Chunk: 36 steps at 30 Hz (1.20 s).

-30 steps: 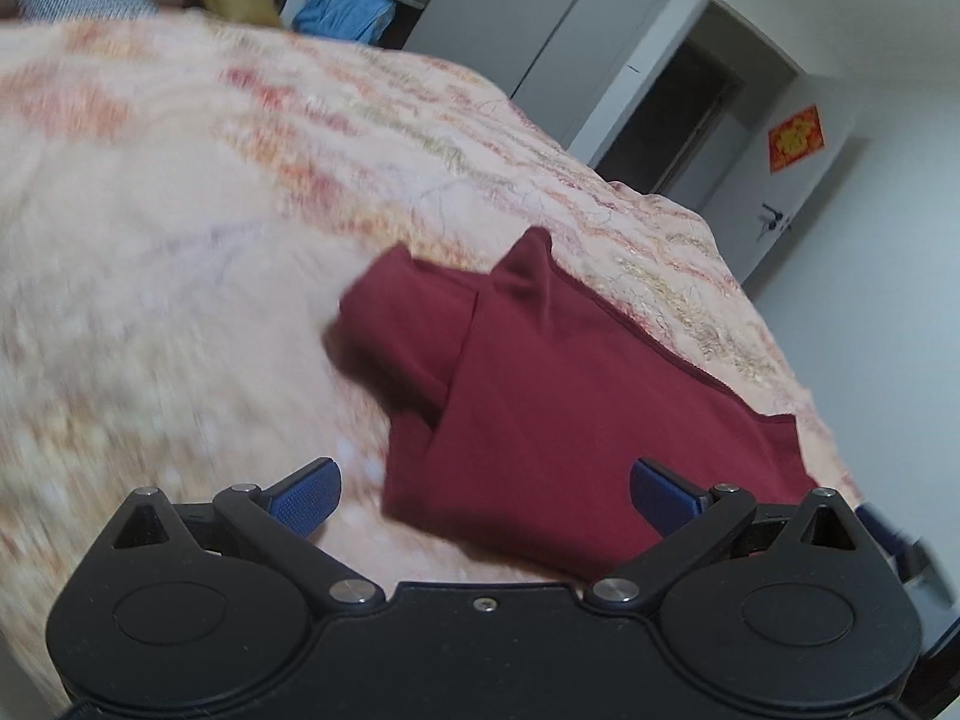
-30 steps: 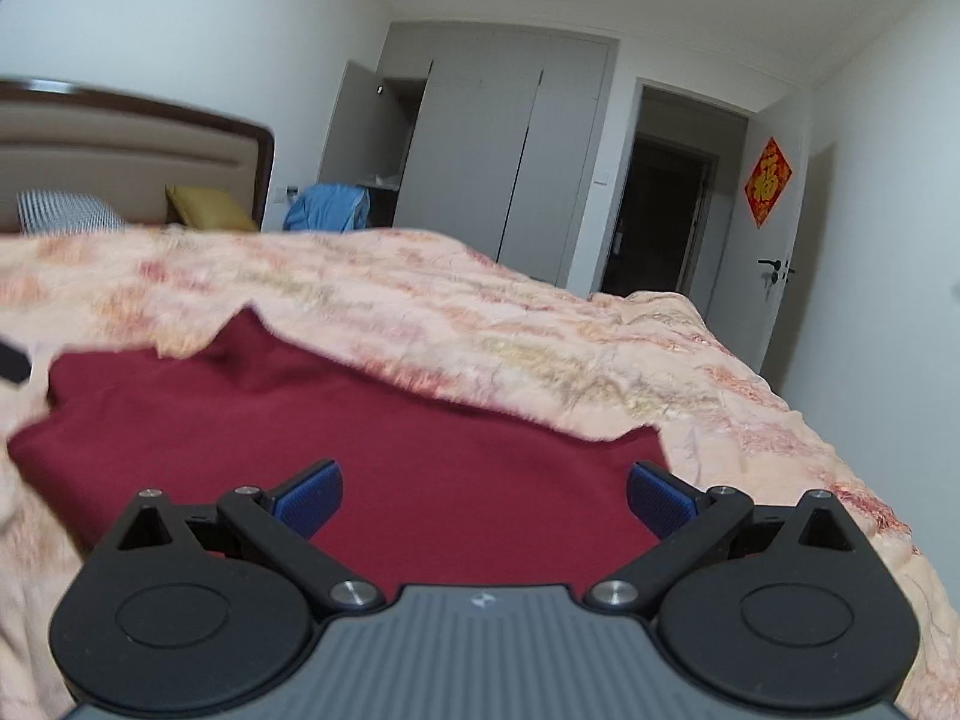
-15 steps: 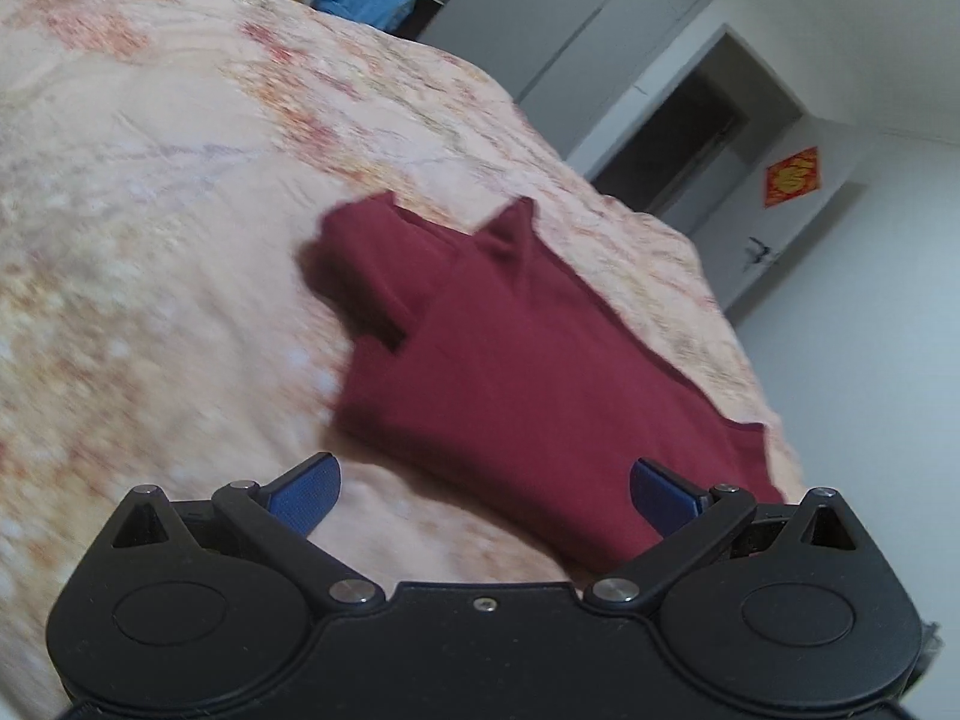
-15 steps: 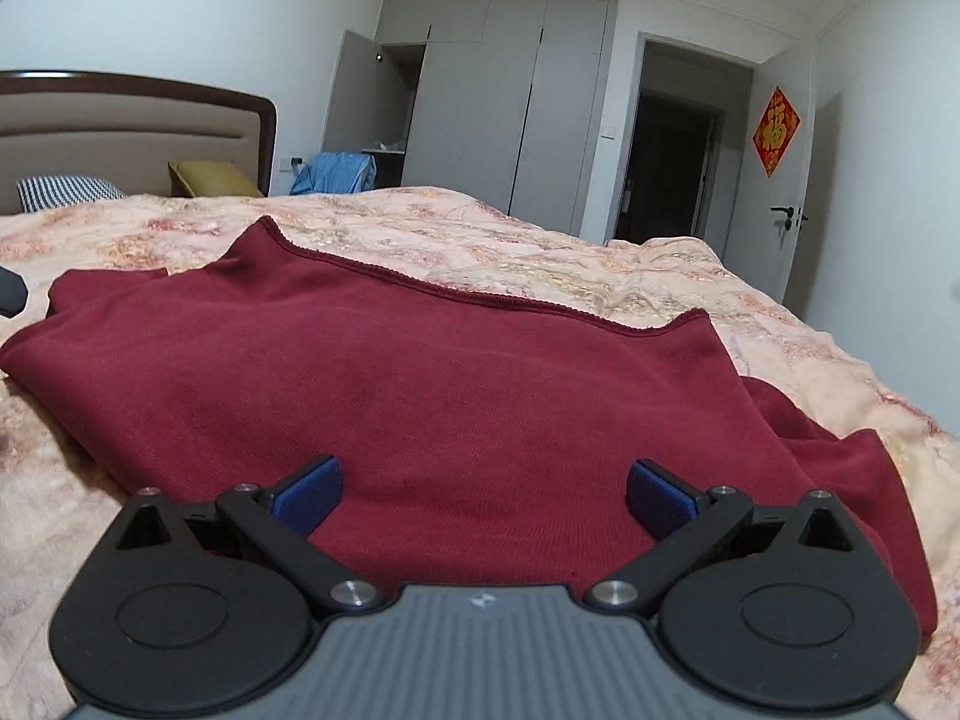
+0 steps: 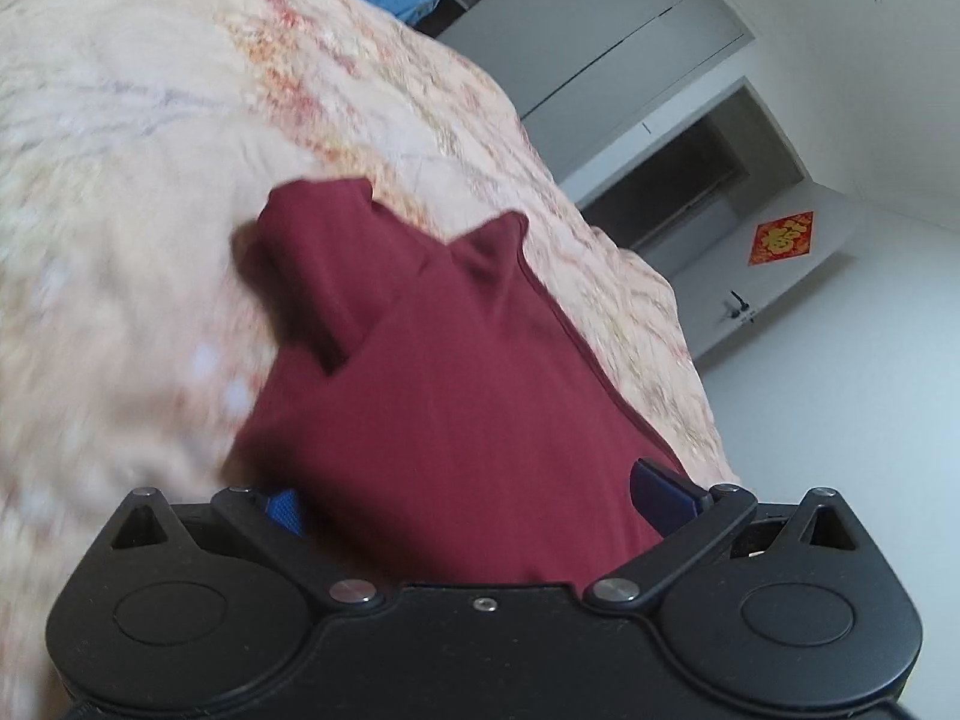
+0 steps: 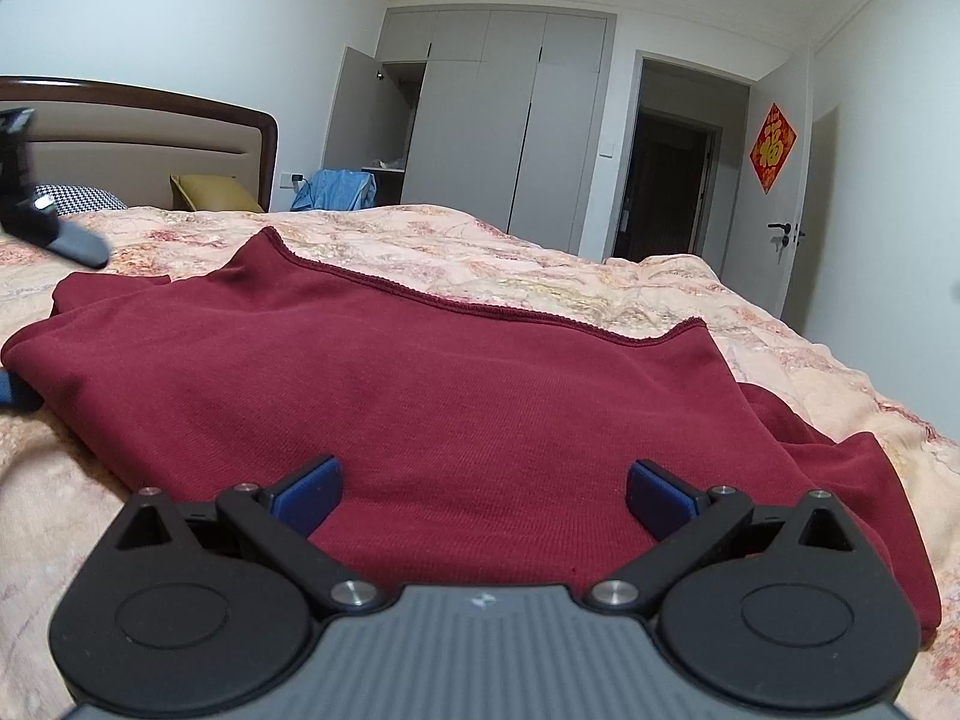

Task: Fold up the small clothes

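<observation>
A dark red garment [image 5: 456,396] lies partly folded on the floral bedspread [image 5: 120,180]; it also shows in the right wrist view [image 6: 456,396]. My left gripper [image 5: 474,504] is open, its blue pads [image 5: 660,492] wide apart, with the garment's near edge between the jaws and covering part of the left pad. My right gripper [image 6: 480,492] is open over the garment's near edge, pads [image 6: 306,492] on either side of the cloth. The left gripper shows at the far left of the right wrist view [image 6: 18,384].
The bed's headboard [image 6: 150,138] with a checked pillow [image 6: 78,198] and a yellow pillow [image 6: 210,192] is at the back. Blue clothing [image 6: 336,189], grey wardrobes [image 6: 510,132], a dark doorway [image 6: 666,180] and the bed's right edge [image 6: 900,420] lie beyond.
Both grippers have moved in low to the garment. The left one now has the garment's edge between its open jaws. The right one has closed in on the near edge.
</observation>
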Tool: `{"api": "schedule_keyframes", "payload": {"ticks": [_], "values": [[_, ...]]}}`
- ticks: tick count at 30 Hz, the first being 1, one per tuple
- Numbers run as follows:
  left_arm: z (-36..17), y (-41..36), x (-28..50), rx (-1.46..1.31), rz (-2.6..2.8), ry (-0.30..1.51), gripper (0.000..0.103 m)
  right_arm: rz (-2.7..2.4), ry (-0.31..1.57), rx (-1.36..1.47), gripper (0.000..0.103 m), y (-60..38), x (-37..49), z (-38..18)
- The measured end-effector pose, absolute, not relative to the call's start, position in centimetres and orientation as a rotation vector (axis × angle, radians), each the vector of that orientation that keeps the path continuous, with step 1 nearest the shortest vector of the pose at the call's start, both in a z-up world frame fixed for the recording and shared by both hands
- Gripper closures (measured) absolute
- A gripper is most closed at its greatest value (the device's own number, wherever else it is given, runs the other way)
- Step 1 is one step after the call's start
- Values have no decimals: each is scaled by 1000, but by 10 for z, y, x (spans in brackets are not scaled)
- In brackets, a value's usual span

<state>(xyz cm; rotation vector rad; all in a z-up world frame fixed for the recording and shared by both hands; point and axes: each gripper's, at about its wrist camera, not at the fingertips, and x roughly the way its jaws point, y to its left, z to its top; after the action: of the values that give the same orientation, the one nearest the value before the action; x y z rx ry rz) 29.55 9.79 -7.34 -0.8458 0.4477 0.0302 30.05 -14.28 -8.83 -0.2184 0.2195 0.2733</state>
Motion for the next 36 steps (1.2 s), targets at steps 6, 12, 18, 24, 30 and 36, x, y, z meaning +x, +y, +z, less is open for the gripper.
{"api": "schedule_keyframes", "payload": {"ticks": [6,12,18,24,30,36], "values": [[-79,103,309,-825,74,386,4,271,214,-221,0,-143,300,-89],[-82,99,304,-759,76,379,9,262,200,-234,0,-140,297,-91],[-82,99,305,-764,104,381,12,257,194,-240,0,-139,297,-91],[-73,98,314,-732,203,428,33,252,189,-247,0,-139,296,-91],[-74,105,316,-748,248,448,66,253,199,-248,0,-139,297,-90],[-57,101,317,-679,240,447,81,341,303,-110,0,-163,306,-72]]}}
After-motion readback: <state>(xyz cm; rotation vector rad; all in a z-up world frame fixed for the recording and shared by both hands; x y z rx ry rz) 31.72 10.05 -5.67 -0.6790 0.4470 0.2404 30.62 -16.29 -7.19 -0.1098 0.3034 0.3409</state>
